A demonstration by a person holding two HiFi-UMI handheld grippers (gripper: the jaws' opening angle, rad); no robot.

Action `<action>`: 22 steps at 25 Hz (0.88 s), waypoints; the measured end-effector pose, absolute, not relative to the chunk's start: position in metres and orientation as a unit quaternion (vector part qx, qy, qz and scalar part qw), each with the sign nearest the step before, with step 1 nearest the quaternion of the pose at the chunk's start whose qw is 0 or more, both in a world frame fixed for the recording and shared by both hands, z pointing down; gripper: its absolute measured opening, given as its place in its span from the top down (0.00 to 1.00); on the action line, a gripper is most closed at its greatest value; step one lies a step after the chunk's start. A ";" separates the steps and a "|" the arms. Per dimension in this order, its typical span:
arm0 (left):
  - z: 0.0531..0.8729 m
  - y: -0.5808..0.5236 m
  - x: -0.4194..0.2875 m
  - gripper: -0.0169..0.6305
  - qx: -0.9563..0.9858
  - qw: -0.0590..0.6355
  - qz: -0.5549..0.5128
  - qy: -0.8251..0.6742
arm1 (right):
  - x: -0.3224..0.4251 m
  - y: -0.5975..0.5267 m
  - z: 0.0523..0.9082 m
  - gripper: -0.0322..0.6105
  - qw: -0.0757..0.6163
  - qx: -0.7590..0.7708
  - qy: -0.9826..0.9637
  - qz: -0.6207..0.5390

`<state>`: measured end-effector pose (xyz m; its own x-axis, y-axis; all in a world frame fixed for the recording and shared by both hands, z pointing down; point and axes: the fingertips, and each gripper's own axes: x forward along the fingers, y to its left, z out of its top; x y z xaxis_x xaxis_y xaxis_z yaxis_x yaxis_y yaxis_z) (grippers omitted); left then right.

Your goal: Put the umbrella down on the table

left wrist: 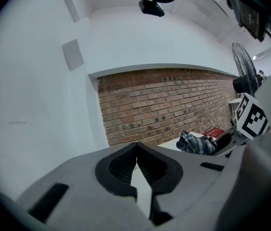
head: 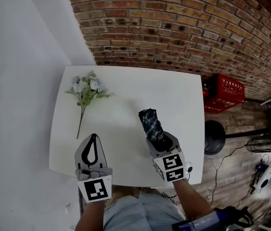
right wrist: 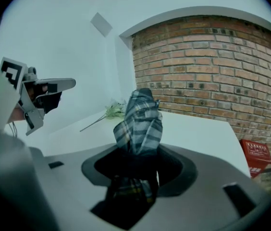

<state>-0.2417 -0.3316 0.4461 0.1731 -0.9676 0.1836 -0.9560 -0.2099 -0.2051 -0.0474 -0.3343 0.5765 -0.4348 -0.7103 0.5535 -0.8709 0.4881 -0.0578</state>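
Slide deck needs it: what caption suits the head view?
Right gripper holds a folded plaid umbrella over the white table; left gripper shut, empty; flowers lie at the table's far left.

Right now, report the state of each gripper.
Left gripper: closed, nothing held.
Right gripper: closed on the folded umbrella.
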 end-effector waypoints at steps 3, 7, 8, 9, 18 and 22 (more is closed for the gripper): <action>0.449 -0.335 -0.243 0.96 -0.766 0.020 -0.139 0.627 | -0.049 -0.336 0.586 0.63 0.242 0.475 -0.827 0.177; 0.452 -0.339 -0.245 0.96 -0.768 0.019 -0.141 0.625 | -0.050 -0.339 0.599 0.63 0.255 0.474 -0.823 0.184; 0.453 -0.341 -0.246 0.96 -0.768 0.018 -0.143 0.624 | -0.050 -0.340 0.602 0.63 0.258 0.474 -0.821 0.186; 0.455 -0.342 -0.247 0.96 -0.768 0.018 -0.144 0.624 | -0.050 -0.341 0.605 0.63 0.260 0.474 -0.820 0.189; 0.465 -0.351 -0.251 0.96 -0.768 0.011 -0.150 0.622 | -0.050 -0.348 0.624 0.63 0.274 0.475 -0.810 0.209; 0.465 -0.354 -0.249 0.96 -0.768 0.010 -0.152 0.622 | -0.048 -0.349 0.630 0.62 0.282 0.468 -0.807 0.225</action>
